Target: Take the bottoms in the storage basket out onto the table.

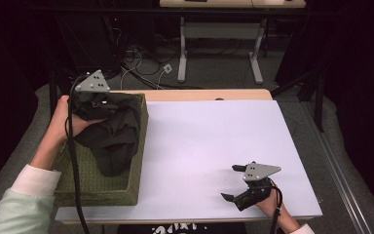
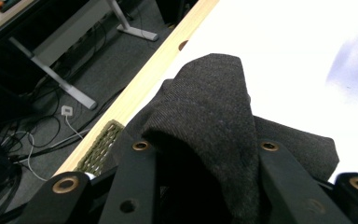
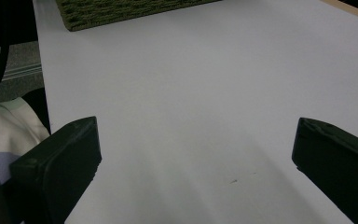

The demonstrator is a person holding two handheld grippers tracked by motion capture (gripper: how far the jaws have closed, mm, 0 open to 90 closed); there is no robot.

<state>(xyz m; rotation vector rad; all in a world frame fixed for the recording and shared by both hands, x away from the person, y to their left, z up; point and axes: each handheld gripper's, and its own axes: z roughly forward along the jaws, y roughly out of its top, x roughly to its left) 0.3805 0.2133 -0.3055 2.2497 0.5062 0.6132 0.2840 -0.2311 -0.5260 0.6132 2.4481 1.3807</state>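
Observation:
A dark grey cloth hangs bunched over the far part of a green woven basket at the table's left. My left gripper is shut on the cloth's upper end, above the basket's back corner. In the left gripper view the cloth rises in a fold between the two black jaws, and the basket's rim peeks out below it. My right gripper rests near the front right of the white table top, jaws wide apart and pointing left, with nothing between them.
The basket's wall shows at the top of the right gripper view. A wooden strip edges the table's far side. Behind it, cables lie on the floor by a desk frame.

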